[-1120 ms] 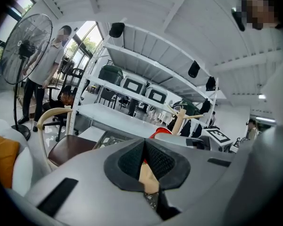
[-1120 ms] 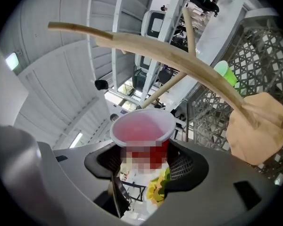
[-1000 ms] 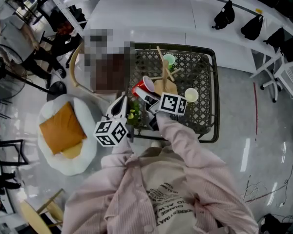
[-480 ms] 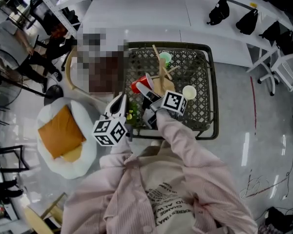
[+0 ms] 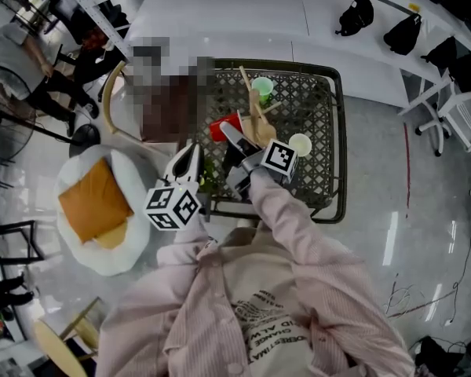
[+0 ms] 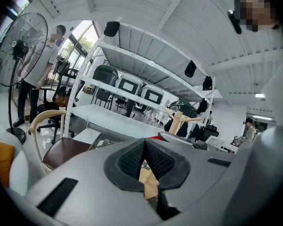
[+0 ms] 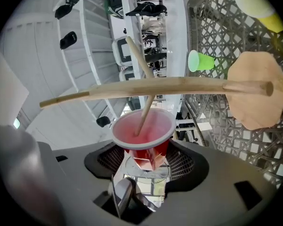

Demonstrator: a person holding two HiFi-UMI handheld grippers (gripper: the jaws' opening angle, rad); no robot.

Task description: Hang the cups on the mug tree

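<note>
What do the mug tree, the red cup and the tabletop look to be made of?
Mug tree: likely bare wood, matte, pale tan pegs and base. Red cup: probably thin plastic, light glows through its wall. Tabletop: seemingly painted metal, dark open lattice.

Orange cushion (image 5: 94, 201) on white round seat (image 5: 119, 251); black bags (image 5: 357, 12) on white counter (image 5: 220, 14).

The red cup (image 7: 142, 134) is seen as glossy plastic, the tree (image 7: 146, 87) as bare matt wood, the table (image 7: 212, 36) as dark metal mesh. The right gripper's (image 7: 146, 155) pads (image 7: 181, 164) are shown matt black and finely textured.
</note>
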